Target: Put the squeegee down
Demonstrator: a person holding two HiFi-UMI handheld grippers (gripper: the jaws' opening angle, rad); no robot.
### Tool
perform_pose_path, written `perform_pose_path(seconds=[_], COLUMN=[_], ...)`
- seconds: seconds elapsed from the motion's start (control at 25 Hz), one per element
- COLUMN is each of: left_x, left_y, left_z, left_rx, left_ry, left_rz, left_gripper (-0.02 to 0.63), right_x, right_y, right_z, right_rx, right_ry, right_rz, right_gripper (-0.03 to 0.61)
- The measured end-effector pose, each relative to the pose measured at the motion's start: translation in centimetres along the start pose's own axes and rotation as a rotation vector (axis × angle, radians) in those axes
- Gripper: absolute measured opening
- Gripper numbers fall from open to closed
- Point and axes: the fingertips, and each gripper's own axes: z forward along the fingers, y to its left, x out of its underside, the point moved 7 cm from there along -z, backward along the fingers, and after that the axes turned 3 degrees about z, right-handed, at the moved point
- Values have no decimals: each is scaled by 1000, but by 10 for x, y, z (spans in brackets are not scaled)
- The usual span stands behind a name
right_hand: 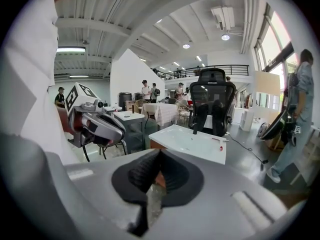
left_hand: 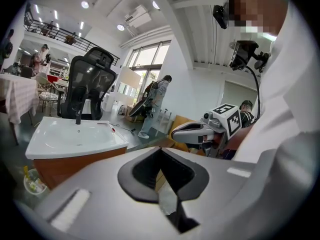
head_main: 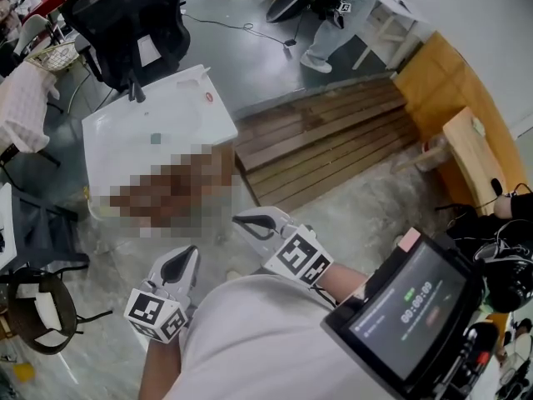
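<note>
In the head view both grippers are held close to my body, over the grey floor and short of the white basin [head_main: 108,140]. My left gripper [head_main: 179,261] is shut with nothing between its jaws, and its own view shows its pads [left_hand: 160,151] meeting. To its right, my right gripper [head_main: 241,221] is also shut and empty, its pads [right_hand: 159,154] together. Each gripper shows in the other's view: the right gripper [left_hand: 176,132] and the left gripper [right_hand: 120,131]. A small red-and-white thing [head_main: 208,97] lies on the basin's far rim, too small to name.
The basin stands on a wooden cabinet [left_hand: 75,164] and has a black tap [head_main: 133,90]. Behind it is a black office chair [head_main: 125,15]. Wooden decking [head_main: 325,140] and a wooden bench [head_main: 470,157] lie to the right. A person [head_main: 333,23] stands beyond. A screen [head_main: 408,307] hangs at my chest.
</note>
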Motion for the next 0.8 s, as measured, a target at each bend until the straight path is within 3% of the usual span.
perform_pose_path(seconds=[0.8], left_x=[15], left_y=[5], left_z=[-14], left_rx=[2], left_ry=[-16], left_rz=[8], left_gripper=[8], right_x=[2], right_y=[20], right_z=[6], right_rx=[-4], right_ry=[12], right_rz=[-15], right_gripper=[2])
